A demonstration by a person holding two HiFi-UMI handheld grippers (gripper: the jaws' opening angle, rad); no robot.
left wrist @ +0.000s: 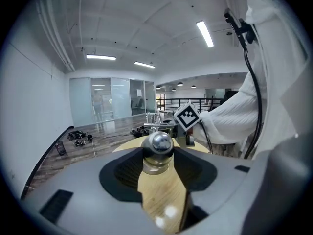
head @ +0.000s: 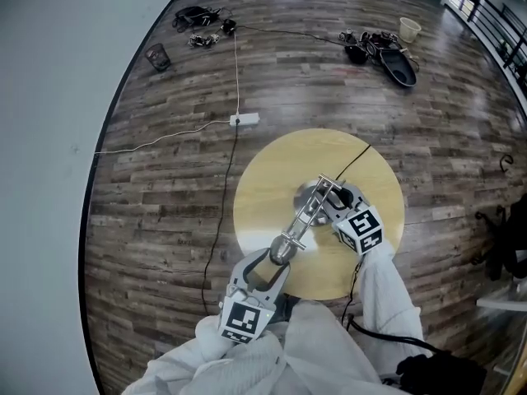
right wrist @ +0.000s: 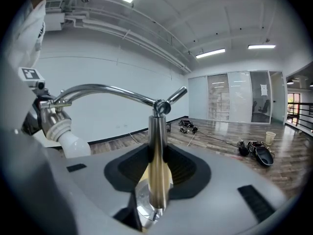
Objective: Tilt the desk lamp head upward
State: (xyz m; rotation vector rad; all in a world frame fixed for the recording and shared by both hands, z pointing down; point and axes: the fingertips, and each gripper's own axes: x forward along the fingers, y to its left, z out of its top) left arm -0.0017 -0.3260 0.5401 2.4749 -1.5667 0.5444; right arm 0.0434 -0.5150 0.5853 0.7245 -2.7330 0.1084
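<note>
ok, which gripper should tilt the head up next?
Left. The left gripper is shut on the head, so it can probably swing it up. The right gripper is clamped on the post, better used holding that steady.

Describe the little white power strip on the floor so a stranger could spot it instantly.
Start at the round wooden table in the head view and look past its far edge onto the plank floor. The white power strip lies there, the only pale bar where thin cords meet, unlike the dark gear heaps farther back.
</note>
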